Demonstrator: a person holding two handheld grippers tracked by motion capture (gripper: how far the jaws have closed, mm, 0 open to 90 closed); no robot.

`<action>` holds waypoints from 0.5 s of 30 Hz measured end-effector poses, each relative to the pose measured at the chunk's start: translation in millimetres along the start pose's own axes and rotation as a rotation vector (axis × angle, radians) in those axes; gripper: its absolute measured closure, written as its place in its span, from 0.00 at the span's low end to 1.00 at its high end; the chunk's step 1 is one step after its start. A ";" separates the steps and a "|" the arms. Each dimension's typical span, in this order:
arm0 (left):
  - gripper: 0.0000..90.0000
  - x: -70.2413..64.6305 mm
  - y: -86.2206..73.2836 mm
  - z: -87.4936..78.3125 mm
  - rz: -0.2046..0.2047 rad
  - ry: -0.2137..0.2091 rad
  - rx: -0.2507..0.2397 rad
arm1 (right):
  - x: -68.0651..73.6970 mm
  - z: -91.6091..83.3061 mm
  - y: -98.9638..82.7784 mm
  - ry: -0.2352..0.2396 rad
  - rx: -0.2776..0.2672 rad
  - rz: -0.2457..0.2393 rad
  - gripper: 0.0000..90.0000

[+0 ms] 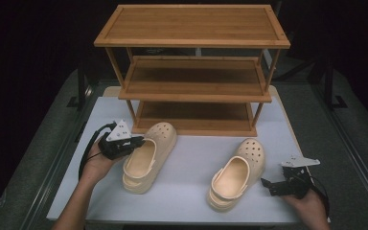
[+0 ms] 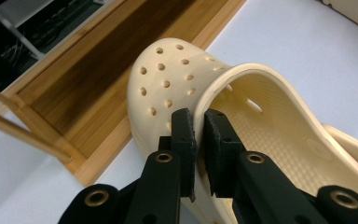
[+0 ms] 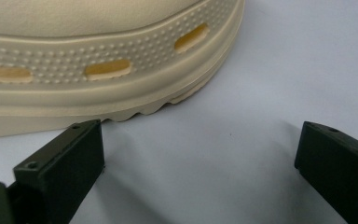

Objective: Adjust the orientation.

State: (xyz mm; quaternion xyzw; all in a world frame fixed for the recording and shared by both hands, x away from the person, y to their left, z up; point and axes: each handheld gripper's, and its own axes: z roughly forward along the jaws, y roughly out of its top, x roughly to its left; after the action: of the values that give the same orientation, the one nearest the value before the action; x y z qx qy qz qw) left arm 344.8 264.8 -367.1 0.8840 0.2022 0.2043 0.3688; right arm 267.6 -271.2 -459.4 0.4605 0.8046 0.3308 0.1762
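Two cream clogs lie on the white table top (image 1: 187,201), toes toward the wooden shoe rack (image 1: 191,72). The left clog (image 1: 148,155) sits just in front of the rack's bottom shelf. My left gripper (image 1: 136,143) is shut on its left side wall near the opening; in the left gripper view the jaws pinch the rim of the left clog (image 2: 242,93) at the left gripper's tips (image 2: 199,128). The right clog (image 1: 237,172) lies further right. My right gripper (image 1: 268,184) is open, low beside that clog's right side; the sole of the right clog (image 3: 121,84) is just ahead of the right gripper (image 3: 198,154).
The three-tier rack stands at the back of the table with all shelves bare. Its bottom shelf (image 2: 98,70) lies right behind the left clog's toe. Dark floor and metal rails flank the table on both sides.
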 end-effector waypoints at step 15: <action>0.90 5.1 -27.0 -22.4 -0.037 0.004 0.022 | 0.0 0.0 0.0 0.000 0.000 0.000 0.01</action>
State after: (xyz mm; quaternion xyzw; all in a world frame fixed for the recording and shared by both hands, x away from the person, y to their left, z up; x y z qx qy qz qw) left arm 332.0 297.5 -371.4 0.8835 0.2217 0.1969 0.3626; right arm 267.6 -271.2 -459.4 0.4606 0.8046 0.3308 0.1762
